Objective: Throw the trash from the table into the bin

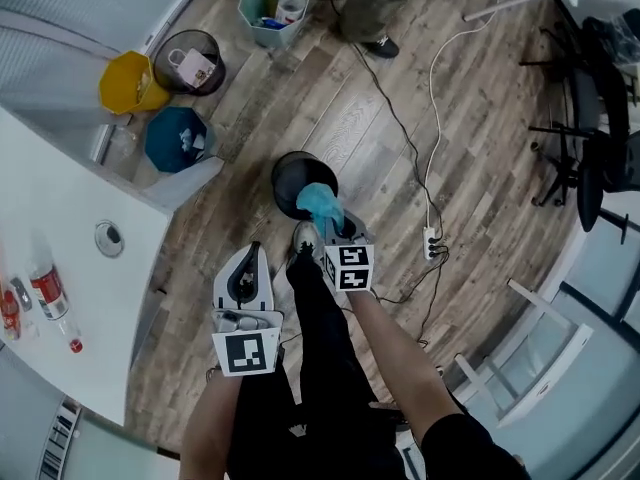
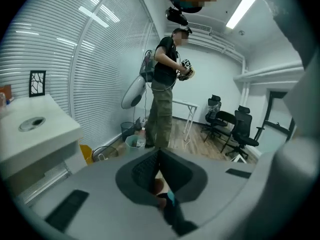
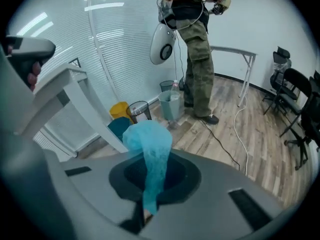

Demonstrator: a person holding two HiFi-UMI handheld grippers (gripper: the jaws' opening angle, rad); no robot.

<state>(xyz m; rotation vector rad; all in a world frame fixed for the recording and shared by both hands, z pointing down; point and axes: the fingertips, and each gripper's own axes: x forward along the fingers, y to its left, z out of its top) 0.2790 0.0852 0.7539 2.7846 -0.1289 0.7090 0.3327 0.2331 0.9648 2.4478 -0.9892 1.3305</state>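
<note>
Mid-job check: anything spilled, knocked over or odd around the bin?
Nothing spilled. A loose black cable trails across the floor close by the black bin, near a power strip, a possible snag. The right tool holds a blue wad at that bin.

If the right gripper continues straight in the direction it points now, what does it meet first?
Probably the black bin, just beyond the blue trash that the right gripper holds; depth is unclear, so perhaps the floor.
</note>
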